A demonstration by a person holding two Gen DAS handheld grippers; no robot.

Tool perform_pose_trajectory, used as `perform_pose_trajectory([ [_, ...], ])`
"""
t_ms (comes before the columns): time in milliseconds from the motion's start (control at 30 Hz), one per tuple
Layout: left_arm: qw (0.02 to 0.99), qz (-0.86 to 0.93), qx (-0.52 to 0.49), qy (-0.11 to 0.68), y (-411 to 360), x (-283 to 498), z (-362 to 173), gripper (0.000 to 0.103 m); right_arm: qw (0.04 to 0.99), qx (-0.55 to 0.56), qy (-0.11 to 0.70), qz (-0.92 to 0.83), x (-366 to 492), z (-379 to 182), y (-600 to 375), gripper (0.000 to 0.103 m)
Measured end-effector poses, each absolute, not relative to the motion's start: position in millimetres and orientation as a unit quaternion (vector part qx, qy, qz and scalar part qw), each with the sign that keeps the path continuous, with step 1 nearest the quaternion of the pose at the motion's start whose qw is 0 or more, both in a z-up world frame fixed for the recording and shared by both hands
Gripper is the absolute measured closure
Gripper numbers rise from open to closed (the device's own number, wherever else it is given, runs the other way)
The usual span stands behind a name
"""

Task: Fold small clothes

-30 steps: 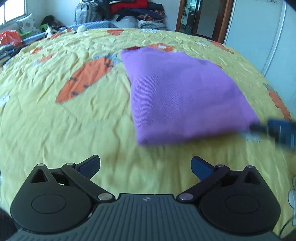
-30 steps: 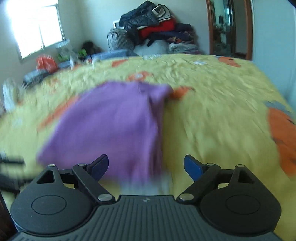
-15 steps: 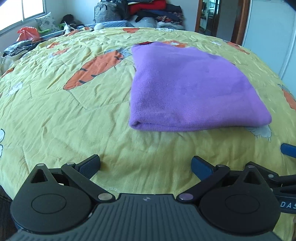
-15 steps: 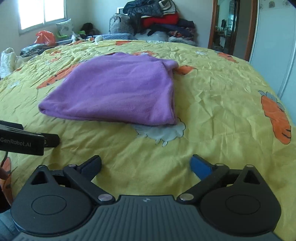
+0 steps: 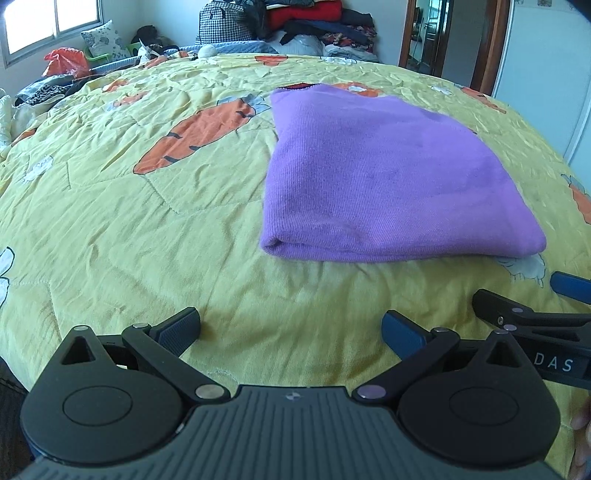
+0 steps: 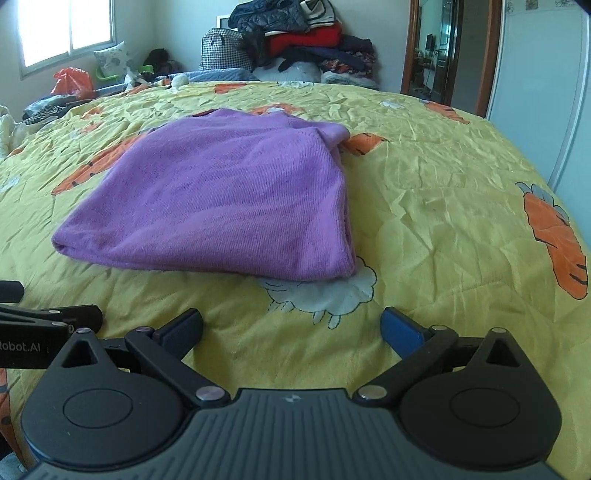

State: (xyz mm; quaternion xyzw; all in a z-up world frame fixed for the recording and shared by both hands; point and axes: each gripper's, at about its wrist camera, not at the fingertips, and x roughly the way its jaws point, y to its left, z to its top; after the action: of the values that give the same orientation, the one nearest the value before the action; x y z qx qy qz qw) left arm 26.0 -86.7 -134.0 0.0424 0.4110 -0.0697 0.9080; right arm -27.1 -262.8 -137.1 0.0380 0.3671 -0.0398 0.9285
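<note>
A purple knit garment (image 5: 388, 177) (image 6: 229, 206) lies folded flat on the yellow bedspread, its thick fold edge facing me. My left gripper (image 5: 291, 328) stands open over bare spread, a hand's width short of the fold's left corner. My right gripper (image 6: 291, 326) is open too, just short of the fold's right corner, with nothing between its fingers. Each gripper shows in the other's view: the right one (image 5: 535, 317) at the right edge, the left one (image 6: 48, 317) at the left edge.
The yellow bedspread (image 5: 147, 229) with orange carrot prints covers a wide bed. A heap of clothes and a checked bag (image 6: 295, 40) sits at the far end. Clutter and a window (image 6: 66, 29) are far left; a doorway (image 6: 443, 51) and white wardrobe stand at right.
Both grippers drew back from the garment toward the near edge of the bed and settled. The blur has gone; the garment now lies still, folded.
</note>
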Motion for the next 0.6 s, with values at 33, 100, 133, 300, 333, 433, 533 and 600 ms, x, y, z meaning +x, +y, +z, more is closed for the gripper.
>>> perform_pose_trajectory([
  [33, 0.908, -0.07, 0.043, 0.411, -86.7, 26.0, -134.0, 0.0, 0.929, 0.038, 0.366, -0.04, -27.5, -137.2, -263.0, 0.0],
  [100, 0.909, -0.072, 0.043, 0.409, -85.8, 25.9, -133.9, 0.0, 0.93, 0.038, 0.365, -0.04, -28.1, -137.2, -262.5, 0.0],
  [133, 0.909, -0.072, 0.043, 0.408, -85.5, 25.9, -133.9, 0.0, 0.93, 0.038, 0.364, -0.04, -28.2, -137.1, -262.2, 0.0],
  [300, 0.91, -0.073, 0.045, 0.406, -86.0, 25.1, -133.9, 0.0, 0.93, 0.038, 0.364, -0.041, -28.3, -137.3, -262.2, 0.0],
  [333, 0.91, -0.073, 0.046, 0.406, -85.8, 24.8, -134.1, 0.0, 0.93, 0.038, 0.364, -0.04, -28.3, -137.2, -262.3, 0.0],
  [433, 0.911, -0.074, 0.045, 0.403, -85.8, 24.1, -134.8, 0.0, 0.93, 0.038, 0.364, -0.04, -28.3, -137.3, -262.2, 0.0],
  [533, 0.914, -0.073, 0.039, 0.397, -85.7, 22.0, -135.9, 0.0, 0.93, 0.038, 0.364, -0.04, -28.4, -137.3, -262.2, 0.0],
  [600, 0.919, -0.083, 0.039, 0.384, -85.3, 19.1, -137.7, 0.0, 0.93, 0.038, 0.364, -0.04, -28.3, -137.3, -262.3, 0.0],
])
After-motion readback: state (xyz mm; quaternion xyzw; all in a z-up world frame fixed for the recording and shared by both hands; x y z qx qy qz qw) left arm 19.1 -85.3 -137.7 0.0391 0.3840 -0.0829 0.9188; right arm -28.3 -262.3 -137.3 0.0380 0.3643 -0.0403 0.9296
